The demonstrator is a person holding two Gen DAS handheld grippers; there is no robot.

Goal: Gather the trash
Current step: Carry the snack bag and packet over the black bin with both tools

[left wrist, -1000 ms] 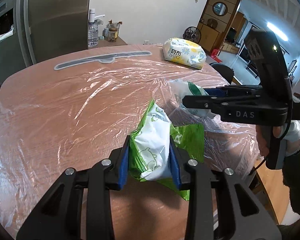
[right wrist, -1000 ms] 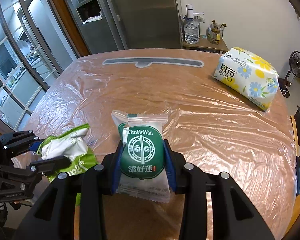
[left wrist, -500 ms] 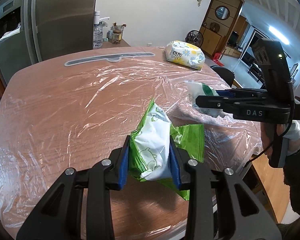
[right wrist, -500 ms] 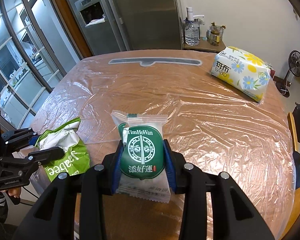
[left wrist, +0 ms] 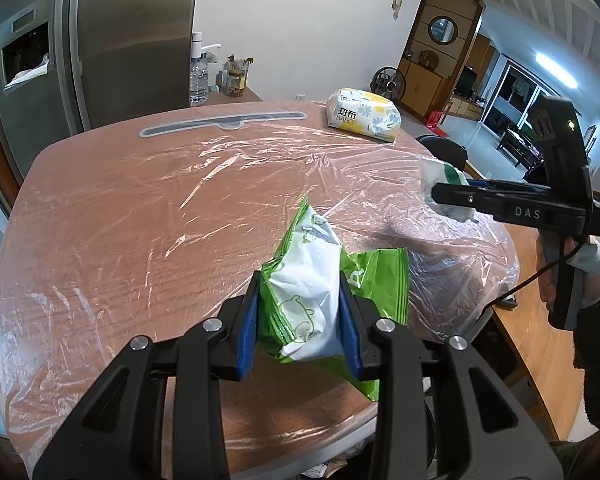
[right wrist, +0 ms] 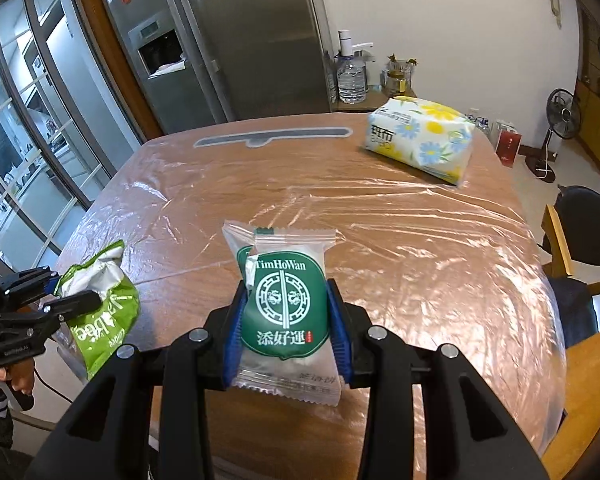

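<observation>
My left gripper (left wrist: 300,320) is shut on a crumpled green and white snack bag (left wrist: 312,300), held above the near edge of the plastic-covered wooden table (left wrist: 160,208). My right gripper (right wrist: 286,320) is shut on a clear wrapper with a green TimHoWan label (right wrist: 286,300), also above the table's near edge. The right gripper shows at the right of the left wrist view (left wrist: 452,196), holding its wrapper (left wrist: 440,176). The left gripper (right wrist: 64,296) and the green bag (right wrist: 104,312) show at the left of the right wrist view.
A flowered tissue pack (right wrist: 420,140) lies at the table's far right. A long grey strip (right wrist: 272,136) lies at the far edge. A steel fridge (right wrist: 240,40) and a side shelf with a water bottle (right wrist: 352,72) stand behind. A chair (right wrist: 588,224) is at the right.
Both grippers have pulled back and risen from the table, each keeping its wrapper. More of the table and room is in view now.
</observation>
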